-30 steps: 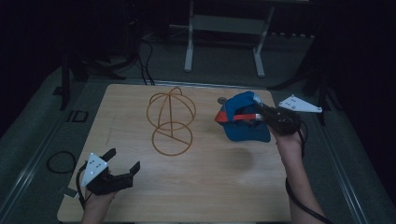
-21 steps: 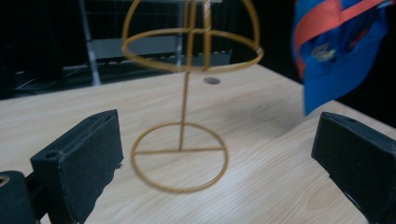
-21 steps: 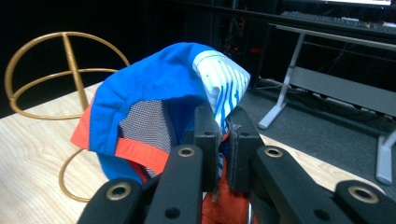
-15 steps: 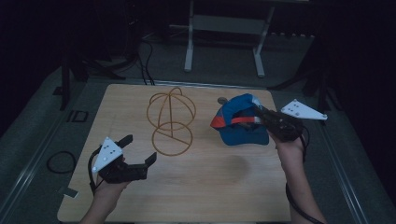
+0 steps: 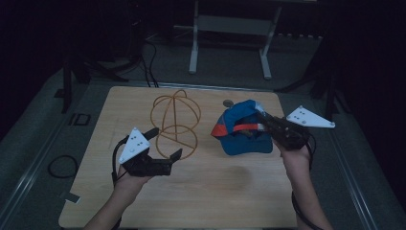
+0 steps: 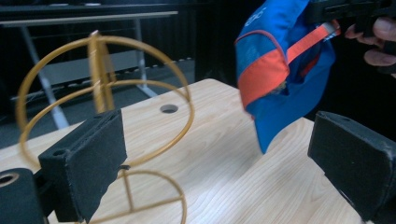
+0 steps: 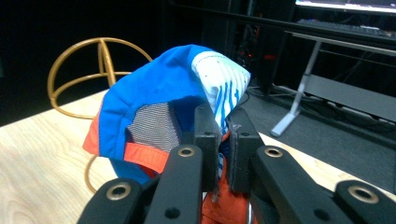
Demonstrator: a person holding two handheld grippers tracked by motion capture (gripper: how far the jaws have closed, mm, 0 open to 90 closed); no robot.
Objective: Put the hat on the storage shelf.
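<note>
- High view: blue cap [image 5: 242, 134] with orange strap and brim edge, lifted above the tabletop [image 5: 225, 191] near its right edge, toward the far right corner.
- Right gripper [image 5: 261, 125]: jaws pressed together, pinching the cap's fabric at the back; right gripper view shows the cloth bunched between the pads.
- Left gripper [image 5: 165, 146]: jaws spread wide, nothing between them; raised over the left half of the tabletop, pointing at the cap.
- Gold wire cap stand [image 5: 175, 123]: domed frame on a ring base, far middle of the tabletop, between the grippers, just beside the left jaws.
- Risk, judged: the pinch holds only a fold of cloth, so the cap may slip; the left jaws could knock the light stand.
- Surroundings: round hole [image 5: 228, 102] at the far edge; metal table frame [image 5: 230, 28] beyond.
</note>
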